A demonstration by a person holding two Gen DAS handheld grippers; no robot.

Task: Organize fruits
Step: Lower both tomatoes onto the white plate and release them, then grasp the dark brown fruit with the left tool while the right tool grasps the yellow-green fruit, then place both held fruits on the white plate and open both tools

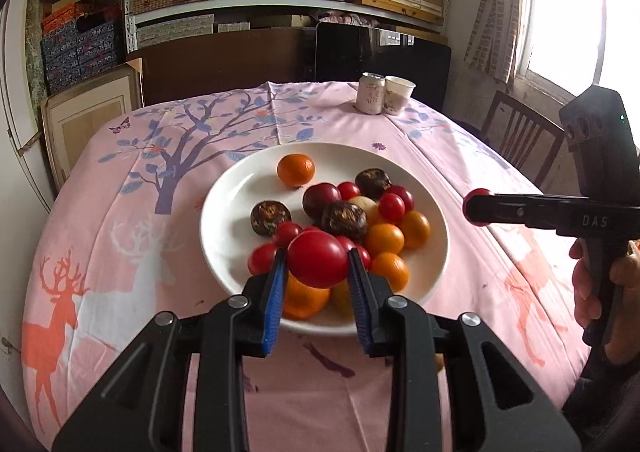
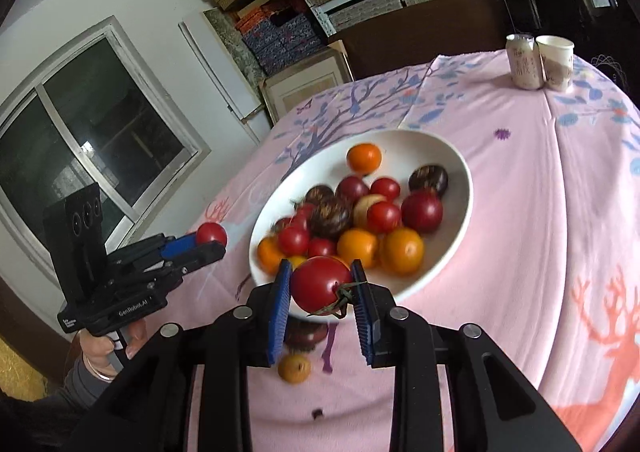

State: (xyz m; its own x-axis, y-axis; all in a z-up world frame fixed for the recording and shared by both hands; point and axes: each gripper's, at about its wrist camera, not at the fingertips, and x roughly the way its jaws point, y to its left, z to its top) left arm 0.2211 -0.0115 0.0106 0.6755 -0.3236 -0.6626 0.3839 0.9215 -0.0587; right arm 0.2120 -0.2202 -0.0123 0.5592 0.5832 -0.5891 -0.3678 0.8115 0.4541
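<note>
Above the white plate [image 1: 224,188] of fruit on the worktop [image 1: 120,212], left hand-held gripper [image 1: 318,264] clamping a red tomato [image 1: 318,259], right hand-held gripper [image 2: 320,286] clamping a stemmed tomato [image 2: 318,284]

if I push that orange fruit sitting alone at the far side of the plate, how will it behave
The lone orange fruit looks round and smooth, so it would probably roll. The white plate curves up there, likely steering it back toward the pile. It seems small and light.
</note>
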